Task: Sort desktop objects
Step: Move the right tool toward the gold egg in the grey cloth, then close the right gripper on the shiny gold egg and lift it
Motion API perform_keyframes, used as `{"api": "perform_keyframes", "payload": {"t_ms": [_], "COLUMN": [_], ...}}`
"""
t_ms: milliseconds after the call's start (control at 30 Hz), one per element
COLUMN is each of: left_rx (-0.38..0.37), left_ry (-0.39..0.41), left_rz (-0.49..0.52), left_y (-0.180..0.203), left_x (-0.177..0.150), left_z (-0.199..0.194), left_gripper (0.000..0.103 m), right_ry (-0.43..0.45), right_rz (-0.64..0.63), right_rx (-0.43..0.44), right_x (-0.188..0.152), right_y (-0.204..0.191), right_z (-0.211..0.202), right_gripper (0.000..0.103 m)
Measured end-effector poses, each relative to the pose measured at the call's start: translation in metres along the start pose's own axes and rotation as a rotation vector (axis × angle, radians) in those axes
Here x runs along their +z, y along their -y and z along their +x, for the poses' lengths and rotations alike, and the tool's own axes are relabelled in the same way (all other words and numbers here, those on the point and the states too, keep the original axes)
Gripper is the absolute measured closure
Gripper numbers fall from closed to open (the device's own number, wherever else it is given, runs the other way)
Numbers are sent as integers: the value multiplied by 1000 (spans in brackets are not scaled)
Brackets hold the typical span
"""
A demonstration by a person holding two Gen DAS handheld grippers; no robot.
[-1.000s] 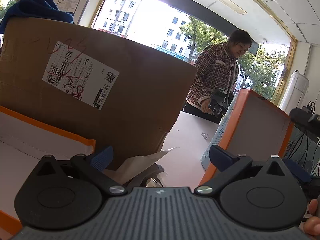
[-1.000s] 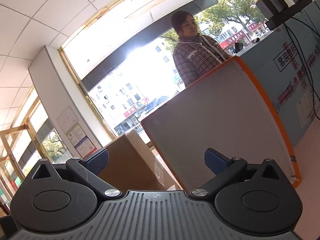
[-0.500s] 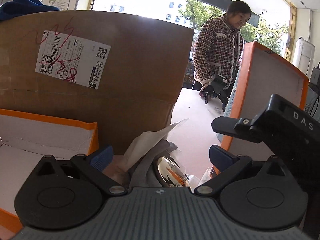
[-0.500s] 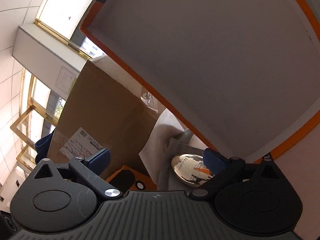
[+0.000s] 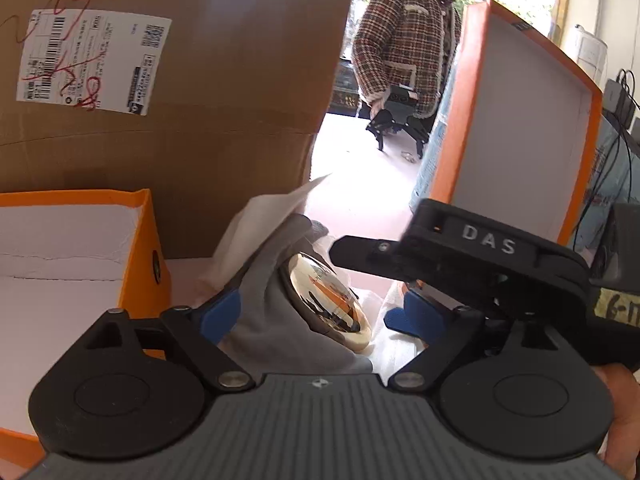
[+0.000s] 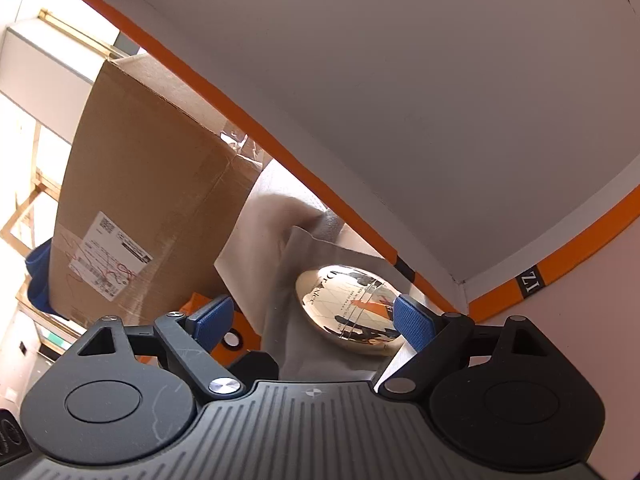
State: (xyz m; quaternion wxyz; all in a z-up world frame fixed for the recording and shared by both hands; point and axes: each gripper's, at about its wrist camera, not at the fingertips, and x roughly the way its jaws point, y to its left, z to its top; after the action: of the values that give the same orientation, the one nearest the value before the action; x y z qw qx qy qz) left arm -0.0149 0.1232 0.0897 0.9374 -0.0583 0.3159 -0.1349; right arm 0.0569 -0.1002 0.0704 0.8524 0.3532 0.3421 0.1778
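Nothing looks sorted yet: the shiny dome [image 6: 348, 312] lies on the grey cloth [image 5: 276, 320] at lower middle, and both claws, left [image 5: 320, 316] and right [image 6: 312, 320], gape wide, holding nothing.

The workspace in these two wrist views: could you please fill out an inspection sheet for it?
Surface: pale tabletop, bare between the boxes.
Job's things: shiny metal disc lying on a grey cloth, white tissue paper beside it; open orange box on the left, orange lid standing upright on the right.
Clutter: large cardboard box with a shipping label.
Grippers: left gripper open around cloth and disc; right gripper open, one pad close to the disc.
Cables: black wires at far right.
Surroundings: person in a plaid jacket at the table's far end; bright windows.
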Motion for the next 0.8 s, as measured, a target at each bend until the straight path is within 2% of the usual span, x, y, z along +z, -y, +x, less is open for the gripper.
{"api": "perform_keyframes", "payload": {"t_ms": [67,267,400,500,600,767,800], "left_rx": [-32,19,55,72,92,98,103], "left_ry": [-43,-88,-88,-65,-43,-28,-29], "left_rz": [29,51,84,166,196,171,177], "left_y": [5,2,-8,-5,-3,-5,-5], "left_x": [-4,-16,-28,-38,-43,-43,-44], "left_z": [5,21,27,26,23,19,19], "left_gripper": [24,29,31,34,35,35,35], "right_ry": [-1,-27,-42,-43,-69,-74,-79], "right_rz": [-42,-99,-155,-177,-230,-346,-364], "right_rx": [-11,-40,-48,-47,-68,-121,-141], "right_x": [-4,-5,-6,-6,-8,-16,-18], "right_y": [-1,6,5,5,4,-2,-2], "right_z": [5,12,17,19,23,32,35], "right_gripper": [16,16,16,16,27,36,46]}}
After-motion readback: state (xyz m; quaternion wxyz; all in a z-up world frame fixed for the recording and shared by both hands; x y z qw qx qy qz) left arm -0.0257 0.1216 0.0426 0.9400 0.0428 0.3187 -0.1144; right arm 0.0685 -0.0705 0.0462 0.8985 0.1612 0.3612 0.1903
